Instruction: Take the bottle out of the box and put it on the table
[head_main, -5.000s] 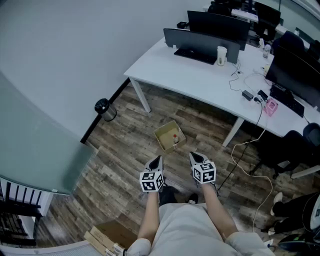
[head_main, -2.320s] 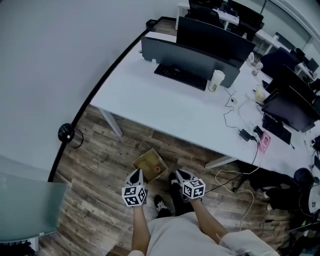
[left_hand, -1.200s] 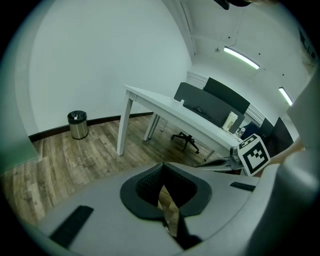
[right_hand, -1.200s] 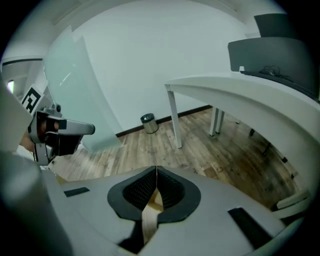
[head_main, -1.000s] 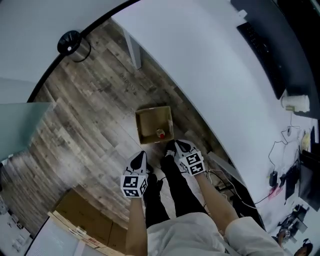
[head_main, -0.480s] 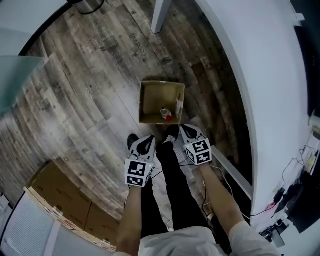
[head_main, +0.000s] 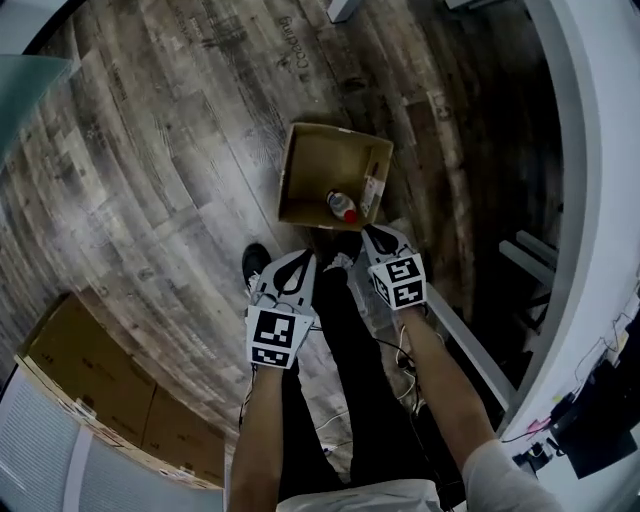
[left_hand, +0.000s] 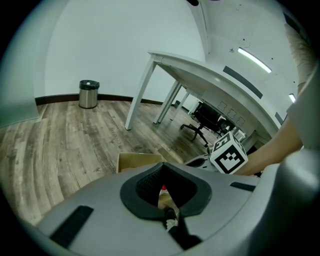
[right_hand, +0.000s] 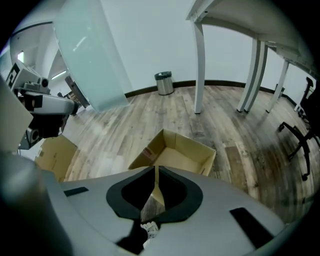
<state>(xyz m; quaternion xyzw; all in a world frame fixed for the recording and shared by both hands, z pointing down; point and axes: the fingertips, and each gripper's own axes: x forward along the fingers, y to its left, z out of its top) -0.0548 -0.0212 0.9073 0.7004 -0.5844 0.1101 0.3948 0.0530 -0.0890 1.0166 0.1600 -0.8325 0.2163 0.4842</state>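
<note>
An open cardboard box (head_main: 300, 175) stands on the wood floor. In it lies a clear bottle (head_main: 345, 208) with a red cap, near the box's close wall. My left gripper (head_main: 303, 257) is shut and empty, a little short of the box and to its left. My right gripper (head_main: 370, 232) is shut too, its tip just at the box's near edge beside the bottle. In the left gripper view the box (left_hand: 135, 161) shows past the shut left gripper (left_hand: 161, 165). The right gripper view looks down over the shut right gripper (right_hand: 156, 167) into the box (right_hand: 207, 156); the bottle is hidden there.
A white desk (head_main: 590, 150) runs along the right, its legs (right_hand: 199, 70) standing on the floor. Flat cardboard cartons (head_main: 90, 380) lie at lower left. Cables (head_main: 400, 352) trail by the person's legs. A small bin (left_hand: 88, 94) stands by the far wall, and an office chair (left_hand: 205, 117) under the desk.
The head has bent down over the box, which now looks larger. Both grippers have sunk toward it and stayed shut; the right tip has reached the box's near edge.
</note>
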